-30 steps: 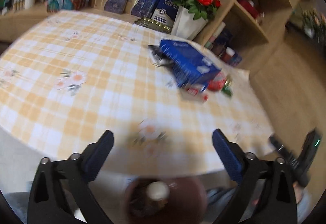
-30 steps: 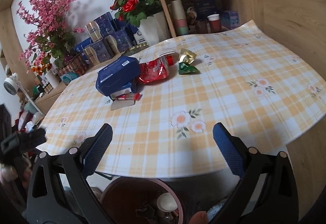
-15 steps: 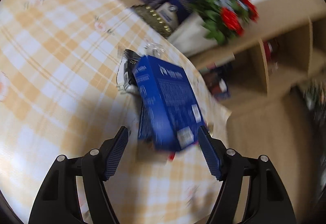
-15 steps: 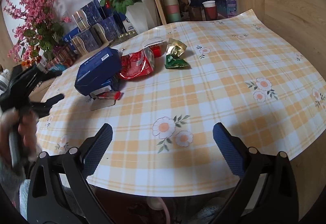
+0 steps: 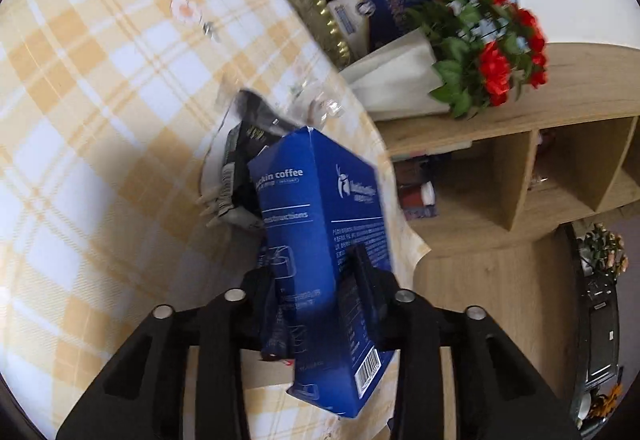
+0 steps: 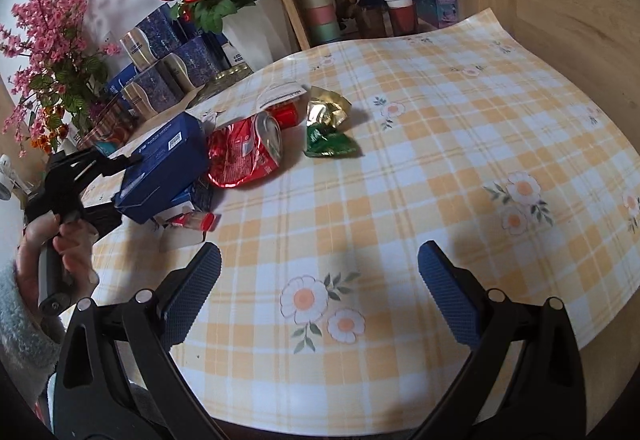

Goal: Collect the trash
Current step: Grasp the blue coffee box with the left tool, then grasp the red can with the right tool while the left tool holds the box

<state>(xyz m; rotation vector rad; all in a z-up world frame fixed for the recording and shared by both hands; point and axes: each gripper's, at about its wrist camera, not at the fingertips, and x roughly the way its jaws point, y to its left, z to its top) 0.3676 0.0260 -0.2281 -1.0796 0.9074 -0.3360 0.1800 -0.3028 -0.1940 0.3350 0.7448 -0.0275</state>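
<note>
The left gripper (image 5: 316, 276) has its fingers (image 5: 366, 272) closing on the blue coffee box (image 5: 320, 224) — one finger lies against each long side of the carton, which is between them and tilted over the checked desk (image 5: 100, 112). In the right wrist view a hand (image 6: 60, 244) holds that gripper's handle. Just behind the box lies a dark wrapper (image 5: 244, 144); beside the box sit a crushed red can (image 6: 248, 148) and, further from it, a green and gold wrapper (image 6: 328, 128). The right gripper (image 6: 318, 288) hovers over bare cloth well apart from the box — its fingers (image 6: 192, 288) spread wide, holding nothing.
</note>
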